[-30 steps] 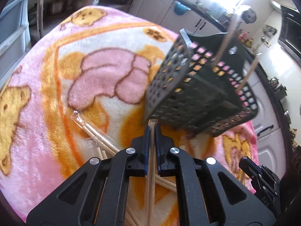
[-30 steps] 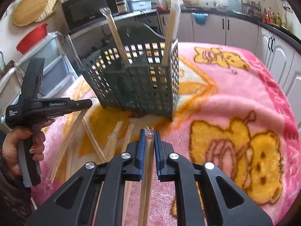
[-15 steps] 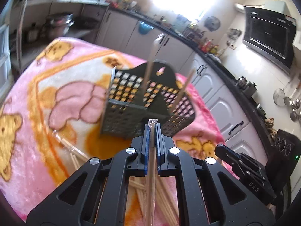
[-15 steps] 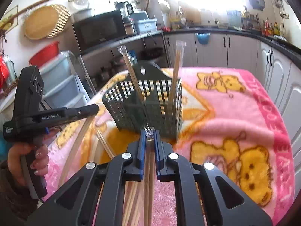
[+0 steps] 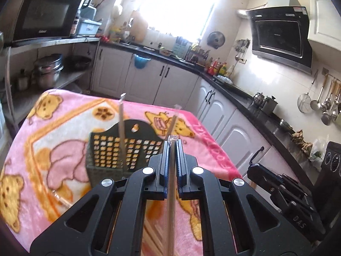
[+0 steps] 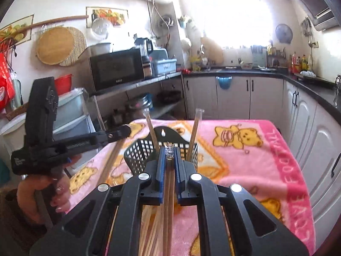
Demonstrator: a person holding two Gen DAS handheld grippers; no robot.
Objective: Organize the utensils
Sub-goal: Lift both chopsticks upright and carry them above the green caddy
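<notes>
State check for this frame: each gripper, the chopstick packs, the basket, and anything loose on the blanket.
left gripper: shut on a wrapped chopstick pack, lifted above the blanket.
right gripper: shut on a second wrapped pack, also raised.
basket: upright on the blanket, two wrapped packs standing tilted inside.
loose packs: lying on the blanket beneath the right gripper.

Fuzzy pink fleece blanket, perforated matt dark plastic basket, pale wooden chopsticks in clear glossy wrappers
</notes>
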